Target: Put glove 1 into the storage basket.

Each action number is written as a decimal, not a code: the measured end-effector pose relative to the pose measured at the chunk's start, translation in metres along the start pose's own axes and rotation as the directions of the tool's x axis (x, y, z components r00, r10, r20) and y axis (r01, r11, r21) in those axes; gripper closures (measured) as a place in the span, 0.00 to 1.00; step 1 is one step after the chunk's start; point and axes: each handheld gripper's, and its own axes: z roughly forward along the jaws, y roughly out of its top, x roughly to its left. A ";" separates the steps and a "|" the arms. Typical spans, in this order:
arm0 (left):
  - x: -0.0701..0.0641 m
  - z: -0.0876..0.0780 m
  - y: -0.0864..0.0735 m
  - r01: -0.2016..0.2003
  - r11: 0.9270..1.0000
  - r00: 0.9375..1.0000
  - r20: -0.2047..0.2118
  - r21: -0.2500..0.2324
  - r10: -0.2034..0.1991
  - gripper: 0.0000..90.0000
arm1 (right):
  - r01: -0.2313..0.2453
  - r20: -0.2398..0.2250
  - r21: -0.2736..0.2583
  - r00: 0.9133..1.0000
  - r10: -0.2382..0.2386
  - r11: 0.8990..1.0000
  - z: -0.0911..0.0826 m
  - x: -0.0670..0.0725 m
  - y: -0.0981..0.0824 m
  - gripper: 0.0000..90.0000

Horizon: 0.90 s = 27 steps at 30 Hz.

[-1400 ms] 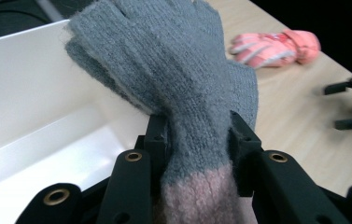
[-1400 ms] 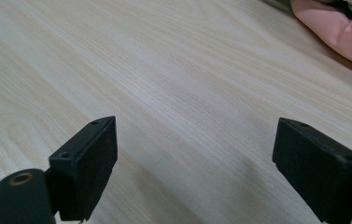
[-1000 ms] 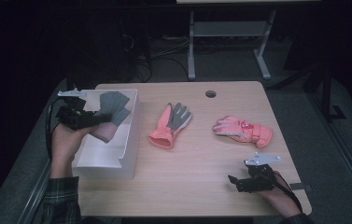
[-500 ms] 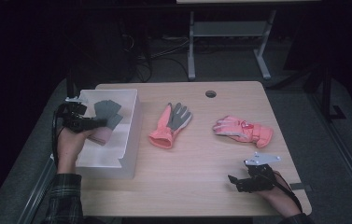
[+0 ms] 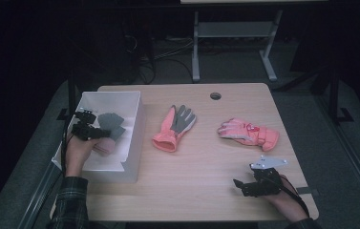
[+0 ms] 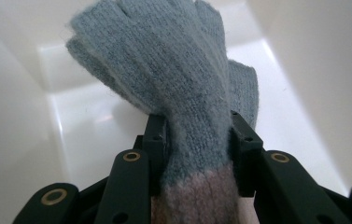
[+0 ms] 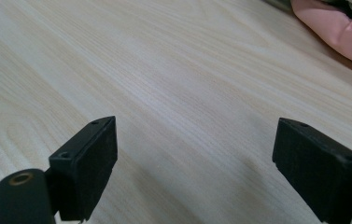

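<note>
Grey glove (image 6: 173, 88), clamped in the left gripper (image 6: 197, 140), hangs inside the white bin (image 5: 134, 124) at left for dropping; right gripper (image 7: 194, 158) gapes idle.

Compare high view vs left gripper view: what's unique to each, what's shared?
High view alone: the wooden table, two pink gloves lying on it, and the right gripper with jaws open. Left gripper view alone: the knit ribbing close up, jaws pressing both sides of the glove near its pinkish cuff. Shared: the left gripper, the grey knit glove it holds, the white bin.
</note>
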 end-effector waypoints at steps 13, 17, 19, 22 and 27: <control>-0.006 0.017 -0.002 -0.041 0.994 0.997 -0.064 0.099 0.047 0.41 | 0.003 -0.007 0.001 1.000 -0.003 1.000 0.000 0.001 0.000 0.15; -0.009 0.007 0.001 -0.034 0.998 0.998 -0.054 0.056 0.037 0.33 | 0.005 -0.007 0.001 1.000 -0.005 1.000 -0.001 0.000 0.000 0.15; -0.011 0.002 0.002 -0.034 0.999 0.998 -0.045 0.040 0.035 0.30 | 0.006 -0.009 0.003 1.000 -0.006 1.000 -0.001 0.001 0.000 0.15; -0.012 -0.008 0.004 -0.029 1.000 0.999 -0.038 0.001 0.029 0.29 | 0.004 -0.010 0.003 1.000 -0.004 1.000 0.000 0.001 0.000 0.15; -0.017 -0.024 0.009 -0.039 0.999 0.999 -0.023 -0.035 0.039 0.27 | -0.001 -0.011 0.006 1.000 0.002 1.000 0.001 0.000 0.000 0.15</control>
